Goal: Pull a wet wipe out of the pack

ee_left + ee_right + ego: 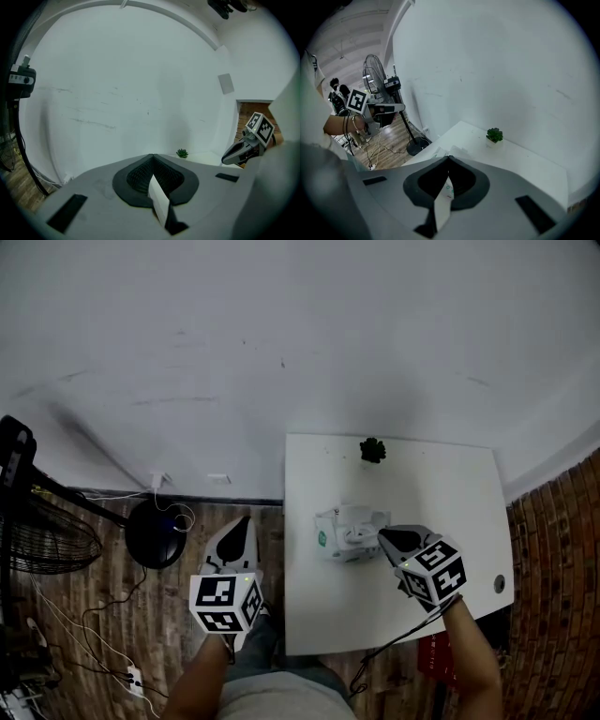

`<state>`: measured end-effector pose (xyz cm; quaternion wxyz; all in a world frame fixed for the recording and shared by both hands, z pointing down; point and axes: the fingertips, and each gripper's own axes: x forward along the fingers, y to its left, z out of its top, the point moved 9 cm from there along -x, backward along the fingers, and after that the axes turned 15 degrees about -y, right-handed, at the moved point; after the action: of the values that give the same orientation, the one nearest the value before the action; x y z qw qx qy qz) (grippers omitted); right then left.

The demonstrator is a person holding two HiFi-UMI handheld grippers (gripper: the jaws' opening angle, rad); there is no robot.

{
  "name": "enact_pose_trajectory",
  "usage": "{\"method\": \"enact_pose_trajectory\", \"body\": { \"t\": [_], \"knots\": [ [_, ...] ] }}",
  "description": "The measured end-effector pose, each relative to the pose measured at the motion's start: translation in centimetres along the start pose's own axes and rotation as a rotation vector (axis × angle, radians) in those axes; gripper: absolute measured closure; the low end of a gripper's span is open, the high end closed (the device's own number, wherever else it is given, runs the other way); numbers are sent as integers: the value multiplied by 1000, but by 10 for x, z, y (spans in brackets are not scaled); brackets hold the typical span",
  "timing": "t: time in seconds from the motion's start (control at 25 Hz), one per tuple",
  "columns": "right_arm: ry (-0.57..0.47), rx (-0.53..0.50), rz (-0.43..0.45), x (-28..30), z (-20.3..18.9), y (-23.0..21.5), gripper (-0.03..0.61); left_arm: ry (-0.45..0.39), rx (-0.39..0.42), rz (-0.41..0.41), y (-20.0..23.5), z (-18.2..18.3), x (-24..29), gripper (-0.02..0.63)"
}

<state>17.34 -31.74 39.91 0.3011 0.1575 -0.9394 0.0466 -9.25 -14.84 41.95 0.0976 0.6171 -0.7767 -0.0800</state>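
Note:
The wet wipe pack (pixel 347 532), white and crumpled with a green mark, lies near the middle of the white table (pixel 422 479). My right gripper (pixel 382 534) is shut, its tip at the pack's right edge; whether it pinches anything there is hidden. In the right gripper view the pack (pixel 440 151) shows just past the closed jaw tips (pixel 449 158). My left gripper (pixel 246 519) is shut and hangs over the wooden floor left of the table, well apart from the pack. Its jaws (pixel 151 155) hold nothing and face the white wall.
A small green plant (pixel 372 450) stands at the table's far edge. A standing fan (pixel 37 531) with a round black base (pixel 155 533) and loose cables occupies the floor at left. A brick surface (pixel 562 549) flanks the table on the right.

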Motion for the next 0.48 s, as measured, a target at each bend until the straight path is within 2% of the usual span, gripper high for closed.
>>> {"method": "enact_pose_trajectory", "body": {
  "t": [0.48],
  "knots": [
    [-52,19,-59,-16,12,4,577,-3,0,-29,-4,2,-2,611]
  ]
}}
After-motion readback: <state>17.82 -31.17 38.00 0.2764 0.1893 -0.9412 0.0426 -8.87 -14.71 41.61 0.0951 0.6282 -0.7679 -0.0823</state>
